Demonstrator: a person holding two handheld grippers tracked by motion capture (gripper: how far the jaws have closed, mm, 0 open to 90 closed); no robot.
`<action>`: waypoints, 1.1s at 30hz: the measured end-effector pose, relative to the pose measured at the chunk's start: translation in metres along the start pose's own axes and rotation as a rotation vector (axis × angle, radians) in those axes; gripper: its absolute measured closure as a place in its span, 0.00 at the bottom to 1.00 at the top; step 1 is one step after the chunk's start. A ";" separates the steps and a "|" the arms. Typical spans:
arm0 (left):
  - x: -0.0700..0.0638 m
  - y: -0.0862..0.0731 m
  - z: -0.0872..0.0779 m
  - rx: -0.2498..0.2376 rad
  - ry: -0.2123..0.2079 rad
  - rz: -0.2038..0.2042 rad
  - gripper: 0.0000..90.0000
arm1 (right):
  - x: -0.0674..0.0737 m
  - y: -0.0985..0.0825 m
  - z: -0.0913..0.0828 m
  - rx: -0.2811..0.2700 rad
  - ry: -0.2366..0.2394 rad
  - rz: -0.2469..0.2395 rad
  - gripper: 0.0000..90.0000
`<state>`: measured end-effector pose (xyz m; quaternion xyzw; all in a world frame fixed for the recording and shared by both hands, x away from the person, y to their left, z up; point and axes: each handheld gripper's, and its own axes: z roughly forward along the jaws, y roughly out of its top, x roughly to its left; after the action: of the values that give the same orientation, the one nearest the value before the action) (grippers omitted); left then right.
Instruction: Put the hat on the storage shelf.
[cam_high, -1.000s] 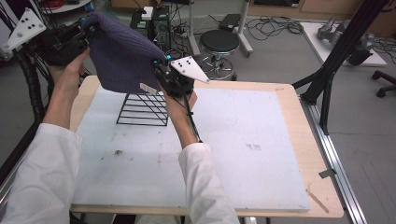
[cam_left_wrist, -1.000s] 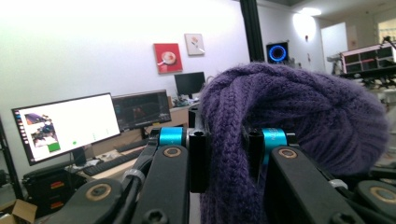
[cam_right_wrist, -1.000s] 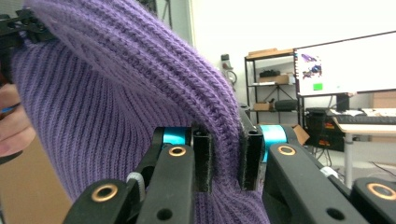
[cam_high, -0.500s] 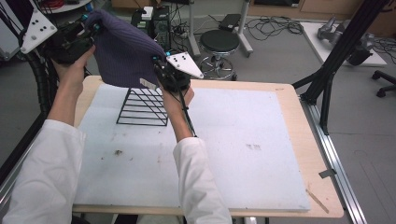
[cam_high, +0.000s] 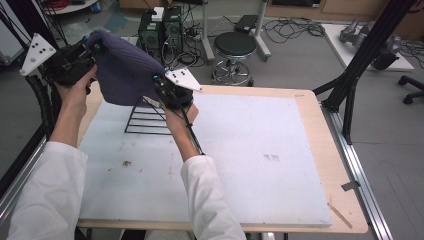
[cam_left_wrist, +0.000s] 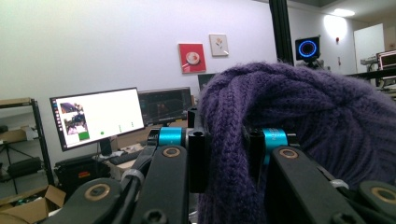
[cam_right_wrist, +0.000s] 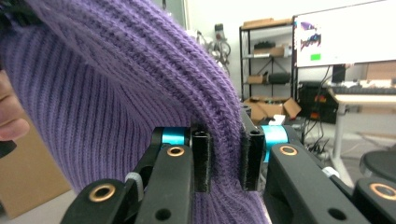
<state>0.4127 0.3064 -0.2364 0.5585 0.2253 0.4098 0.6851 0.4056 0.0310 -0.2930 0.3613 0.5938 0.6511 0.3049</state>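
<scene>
I'm holding the purple knit hat stretched in the air, upper left of the frame in the high view, just above the black wire rack. It's soft, light, floppy w/ stretchy ribbing, so it's sagging between grips; nothing fragile, but knit could slip or snag on wire. Best hold is the thick rim, opposite sides. My left tool is clenched on a fold of the rim, my right tool is pinching the ribbed edge too. Rack is sitting on the white mat of the desk, near its back-left corner.
</scene>
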 end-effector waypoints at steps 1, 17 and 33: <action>-0.001 -0.003 -0.001 0.004 0.000 0.003 0.87 | 0.000 -0.003 0.001 0.011 -0.002 0.000 0.88; -0.009 -0.036 -0.013 0.094 0.014 0.000 0.85 | -0.001 -0.028 -0.004 0.090 -0.049 0.021 0.88; -0.013 -0.067 -0.017 0.165 0.026 -0.014 0.85 | -0.006 -0.060 0.003 0.194 -0.066 0.052 0.88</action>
<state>0.4129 0.3028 -0.3068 0.6060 0.2710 0.3923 0.6367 0.4095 0.0337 -0.3529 0.4257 0.6340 0.5859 0.2711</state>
